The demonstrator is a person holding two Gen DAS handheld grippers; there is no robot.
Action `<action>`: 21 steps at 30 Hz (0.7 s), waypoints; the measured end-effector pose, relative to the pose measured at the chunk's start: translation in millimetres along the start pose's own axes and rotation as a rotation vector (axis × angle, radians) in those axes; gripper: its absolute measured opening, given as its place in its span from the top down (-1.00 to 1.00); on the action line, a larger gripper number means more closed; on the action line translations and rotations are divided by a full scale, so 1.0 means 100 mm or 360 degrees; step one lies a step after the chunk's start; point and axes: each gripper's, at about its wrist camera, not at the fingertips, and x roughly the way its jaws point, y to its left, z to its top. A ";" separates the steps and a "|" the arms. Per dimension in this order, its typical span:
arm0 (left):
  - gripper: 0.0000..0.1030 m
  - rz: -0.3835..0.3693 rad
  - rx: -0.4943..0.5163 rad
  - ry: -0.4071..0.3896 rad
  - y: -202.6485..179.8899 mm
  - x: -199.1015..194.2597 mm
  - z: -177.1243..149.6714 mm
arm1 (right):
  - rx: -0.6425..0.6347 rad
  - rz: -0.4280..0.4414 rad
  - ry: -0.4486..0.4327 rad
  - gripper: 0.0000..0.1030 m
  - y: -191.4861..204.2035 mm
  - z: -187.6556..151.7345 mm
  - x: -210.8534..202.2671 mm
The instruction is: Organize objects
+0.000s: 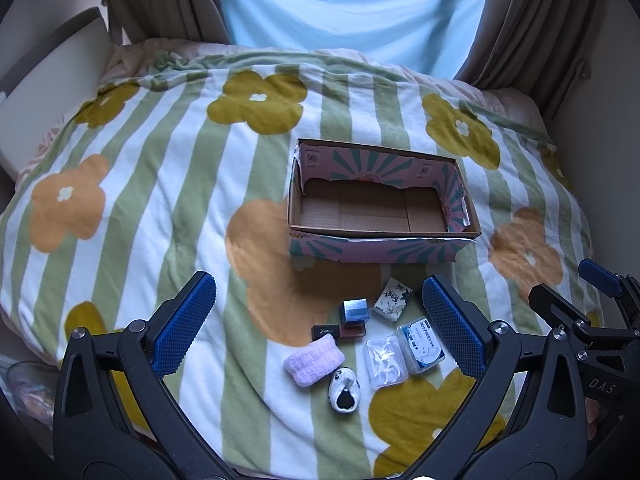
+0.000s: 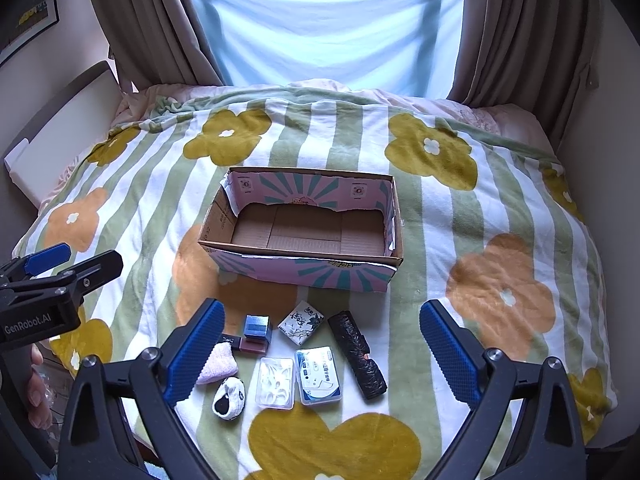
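Both of your tools hang with jaws released, grasping nothing: left gripper (image 1: 316,324), right gripper (image 2: 320,352). Between the right fingers, on the floral blanket (image 2: 460,240), nearest first: panda sock (image 2: 229,400), pink cloth (image 2: 218,364), clear case (image 2: 275,382), blue-label case (image 2: 319,374), black roll (image 2: 357,354) at 2 o'clock of them. Farther on sit the silver-blue cube (image 2: 257,327) and the printed packet (image 2: 306,322). Your left view hides the black roll behind its right finger. At 12 o'clock, beyond the cluster, the cardboard box (image 2: 304,276) stands open, bare floor showing. Curtains (image 2: 520,24) lie beyond.
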 end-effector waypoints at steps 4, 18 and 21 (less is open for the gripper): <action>-0.99 0.0000 -0.0009 -0.0003 0.01 0.00 0.01 | 0.0012 -0.0007 0.0000 -0.89 0.01 0.00 0.00; -0.99 0.0017 -0.0107 0.0057 0.07 0.09 -0.07 | 0.0050 -0.0007 0.0046 -0.85 -0.07 0.03 0.11; -0.99 0.0036 -0.0155 0.0101 0.10 0.18 -0.11 | 0.0059 0.0005 0.0102 -0.72 -0.18 0.05 0.24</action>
